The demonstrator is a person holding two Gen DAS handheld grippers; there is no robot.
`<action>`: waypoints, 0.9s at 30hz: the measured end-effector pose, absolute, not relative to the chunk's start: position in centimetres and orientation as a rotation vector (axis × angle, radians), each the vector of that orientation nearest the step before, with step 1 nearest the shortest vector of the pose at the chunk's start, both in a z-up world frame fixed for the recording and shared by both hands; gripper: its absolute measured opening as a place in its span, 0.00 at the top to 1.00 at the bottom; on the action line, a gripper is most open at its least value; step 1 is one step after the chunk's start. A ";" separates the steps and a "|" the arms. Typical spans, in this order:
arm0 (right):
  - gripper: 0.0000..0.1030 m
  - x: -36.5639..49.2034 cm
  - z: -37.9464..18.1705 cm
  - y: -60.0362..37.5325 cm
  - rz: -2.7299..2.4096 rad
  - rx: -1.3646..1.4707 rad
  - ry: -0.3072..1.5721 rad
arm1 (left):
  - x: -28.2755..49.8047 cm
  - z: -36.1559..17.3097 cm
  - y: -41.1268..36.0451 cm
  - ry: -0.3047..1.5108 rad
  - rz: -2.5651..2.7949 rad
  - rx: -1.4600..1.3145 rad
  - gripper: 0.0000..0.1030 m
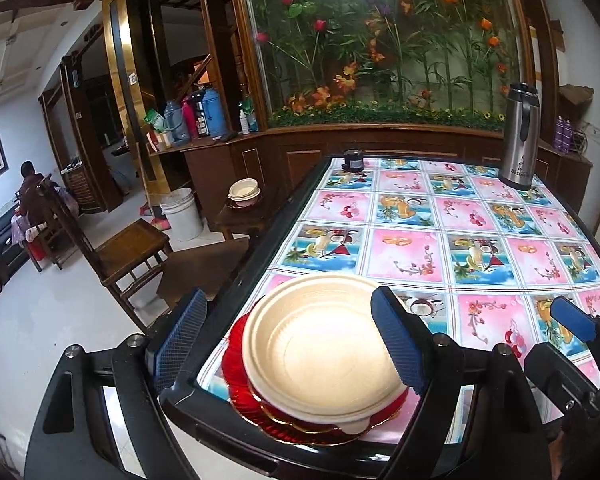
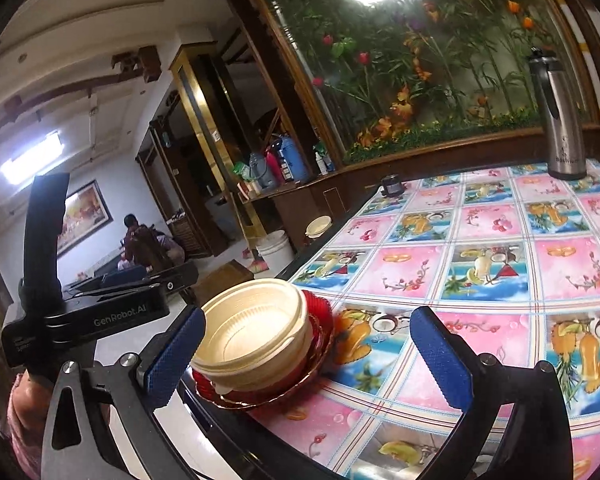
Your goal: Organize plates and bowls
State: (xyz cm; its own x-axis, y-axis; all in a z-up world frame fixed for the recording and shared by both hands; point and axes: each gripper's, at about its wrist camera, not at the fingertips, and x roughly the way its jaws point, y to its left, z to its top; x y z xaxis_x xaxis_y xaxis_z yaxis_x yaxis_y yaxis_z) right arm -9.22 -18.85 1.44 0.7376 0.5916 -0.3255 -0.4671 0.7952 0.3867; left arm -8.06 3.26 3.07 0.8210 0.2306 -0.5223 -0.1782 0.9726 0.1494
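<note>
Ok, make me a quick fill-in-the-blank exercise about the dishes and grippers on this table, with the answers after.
1. The cream bowl sits on top of ____ plates.
2. The stack stands near the table's ____ corner, on the flowered cloth.
3. The tall steel flask stands at the ____ end of the table.
4. Both the left gripper and the right gripper have their jaws ____.

Answers: red; near left; far; open

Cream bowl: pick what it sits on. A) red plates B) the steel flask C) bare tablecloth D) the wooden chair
A: the cream bowl rests on stacked red plates at the table corner, seen in both views.
</note>
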 end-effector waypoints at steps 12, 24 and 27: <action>0.00 -10.6 2.8 -16.2 0.607 0.230 0.437 | -9.9 3.6 5.0 0.526 0.238 0.067 0.16; 0.00 -12.1 3.7 -14.9 0.607 0.192 0.425 | -11.0 3.9 5.6 0.506 0.237 0.056 0.16; 0.00 -12.3 3.7 -14.8 0.610 0.190 0.426 | -11.2 4.0 5.7 0.501 0.239 0.055 0.16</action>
